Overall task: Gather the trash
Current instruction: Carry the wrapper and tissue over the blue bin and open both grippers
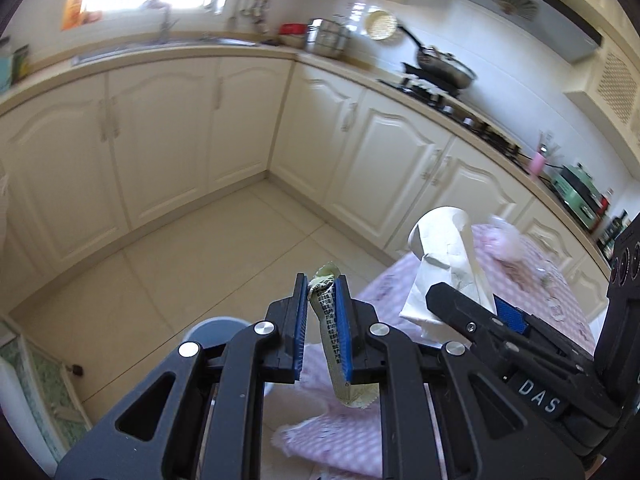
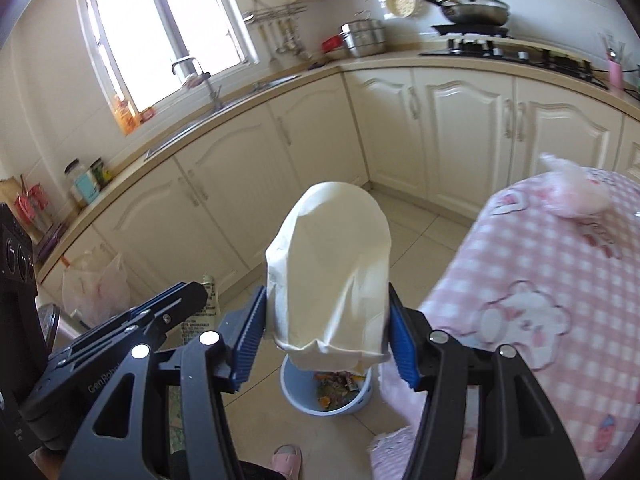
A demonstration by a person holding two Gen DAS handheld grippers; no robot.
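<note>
Pinching a printed wrapper (image 1: pixel 326 320) between its fingers, the left gripper (image 1: pixel 322 312) hangs beside the right gripper (image 2: pixel 326 320), which squeezes a crumpled white paper cup (image 2: pixel 330 272) above the blue bin (image 2: pixel 326 394).

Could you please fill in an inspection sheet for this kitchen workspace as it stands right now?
Surface: table under a pink checked cloth; beige tiled floor.
Job's things: crumpled printed wrapper and squashed white paper cup, both held up; light blue bin on the floor, trash already inside.
Clutter: bunched pink plastic on the cloth; plastic bag by the cabinets.
Grippers: left gripper shut on the wrapper; right gripper shut on the cup, above the bin.
Cables: nothing seen.
Surroundings: cream cabinets, sink under the window, pan on the hob; a pink slipper at the bottom.
</note>
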